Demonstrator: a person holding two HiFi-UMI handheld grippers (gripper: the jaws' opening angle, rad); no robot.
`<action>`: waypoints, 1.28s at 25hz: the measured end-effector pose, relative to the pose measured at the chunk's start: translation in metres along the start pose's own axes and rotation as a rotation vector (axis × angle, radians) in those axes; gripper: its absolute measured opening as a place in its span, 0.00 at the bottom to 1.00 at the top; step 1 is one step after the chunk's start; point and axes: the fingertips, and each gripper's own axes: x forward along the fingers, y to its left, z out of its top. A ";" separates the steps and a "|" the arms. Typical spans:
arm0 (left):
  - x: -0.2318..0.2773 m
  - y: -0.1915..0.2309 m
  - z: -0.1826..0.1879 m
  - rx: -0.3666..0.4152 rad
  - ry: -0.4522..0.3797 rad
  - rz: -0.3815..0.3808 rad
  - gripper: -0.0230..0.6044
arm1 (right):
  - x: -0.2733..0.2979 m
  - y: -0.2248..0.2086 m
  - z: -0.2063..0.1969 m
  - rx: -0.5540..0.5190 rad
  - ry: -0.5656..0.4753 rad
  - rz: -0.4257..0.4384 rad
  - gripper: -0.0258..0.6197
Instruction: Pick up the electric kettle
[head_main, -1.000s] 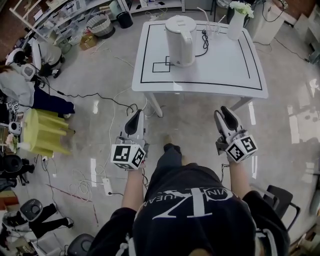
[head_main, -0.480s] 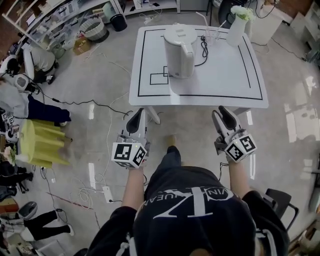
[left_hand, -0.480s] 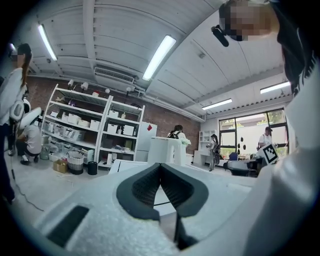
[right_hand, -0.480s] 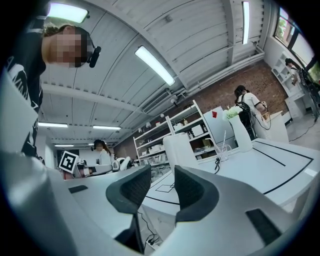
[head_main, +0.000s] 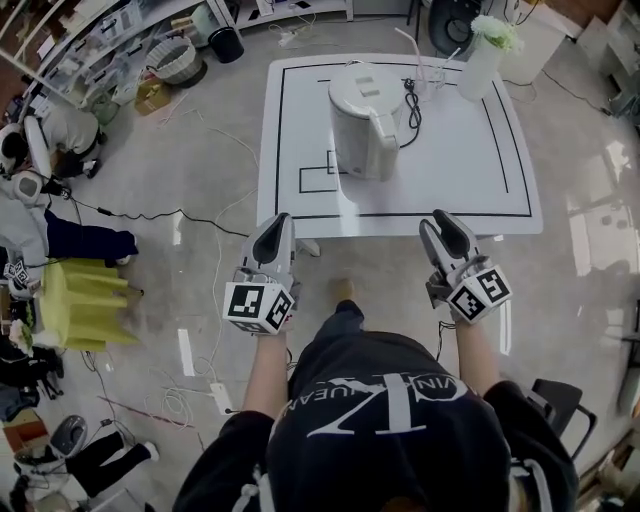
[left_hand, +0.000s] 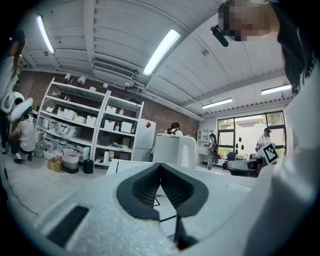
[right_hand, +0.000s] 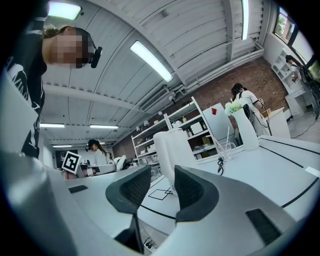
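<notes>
The right claw (right_hand: 161, 174) is holding its two jaws apart, and nothing is sitting between them. A white electric kettle (right_hand: 170, 147) is standing past the jaws on the white bench (right_hand: 270, 172). A tall vase (right_hand: 245, 131) with flowers (right_hand: 234, 106) is standing further back on the bench.

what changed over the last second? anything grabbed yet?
The person stepped toward the table: the left gripper and right gripper moved forward and now line up with its near edge in the head view. Nothing taken or let go. The kettle, cord and vase are unchanged. Right jaws are apart and empty, left together.
</notes>
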 end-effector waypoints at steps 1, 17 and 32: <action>0.006 0.004 0.001 -0.001 0.002 -0.004 0.05 | 0.005 -0.002 0.000 0.000 0.003 -0.002 0.25; 0.094 0.043 0.002 -0.029 0.024 -0.117 0.05 | 0.081 -0.003 -0.001 -0.042 0.068 0.083 0.33; 0.124 0.034 -0.012 -0.077 0.062 -0.088 0.05 | 0.136 0.005 0.040 -0.056 0.113 0.354 0.38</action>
